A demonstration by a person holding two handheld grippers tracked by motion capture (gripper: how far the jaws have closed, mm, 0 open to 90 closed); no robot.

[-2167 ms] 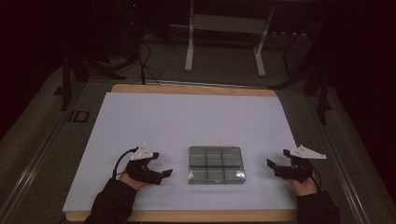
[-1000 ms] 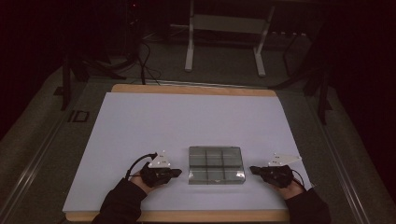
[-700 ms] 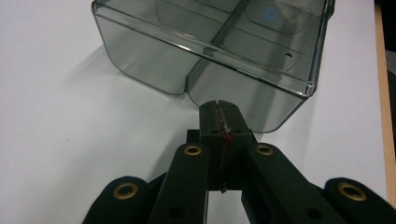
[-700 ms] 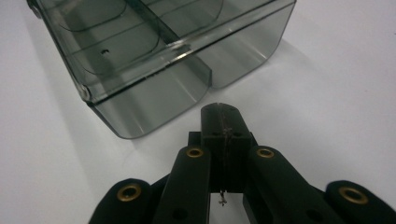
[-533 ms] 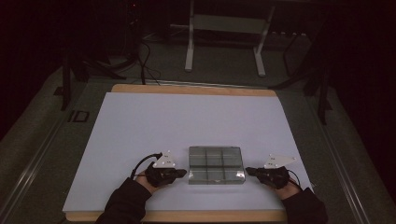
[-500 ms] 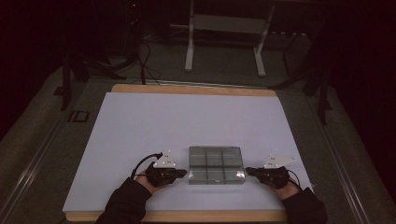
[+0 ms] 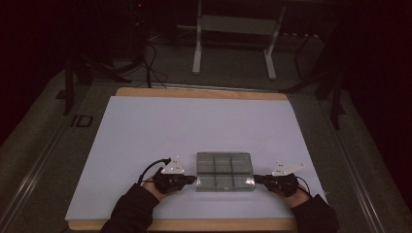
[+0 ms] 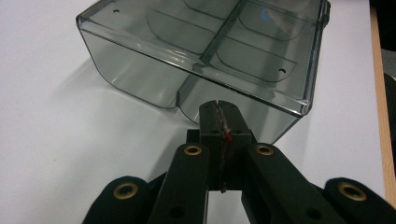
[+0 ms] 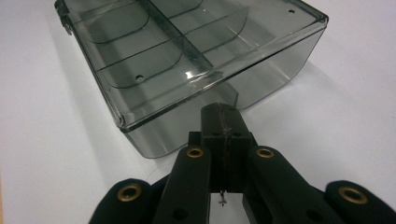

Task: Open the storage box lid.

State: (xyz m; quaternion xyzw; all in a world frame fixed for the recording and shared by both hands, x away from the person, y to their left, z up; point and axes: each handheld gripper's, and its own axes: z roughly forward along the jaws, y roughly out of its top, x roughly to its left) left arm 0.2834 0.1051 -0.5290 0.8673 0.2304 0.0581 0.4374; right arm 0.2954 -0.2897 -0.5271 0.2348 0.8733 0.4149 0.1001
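Observation:
A clear smoky plastic box (image 7: 224, 170) with inner dividers lies on the white table sheet (image 7: 194, 131), near the front. My left gripper (image 7: 192, 179) is shut, its tip at the box's left side wall (image 8: 219, 105). My right gripper (image 7: 257, 179) is also shut, its tip at the box's right side wall (image 9: 219, 109). The box (image 8: 205, 51) lies close before the left jaws, which press together with nothing between them. The box (image 9: 187, 60) sits just ahead of the closed right jaws. Whether the tips touch the walls I cannot tell.
The sheet covers a wooden tabletop with its edge (image 7: 199, 92) at the back. Beyond it, in the dark, stand a metal frame (image 7: 233, 39) and cables (image 7: 145, 63) on the floor.
Both hands came inward and down from the sides of the table toward the box. Both grippers, open earlier, now stand shut at the box's side walls.

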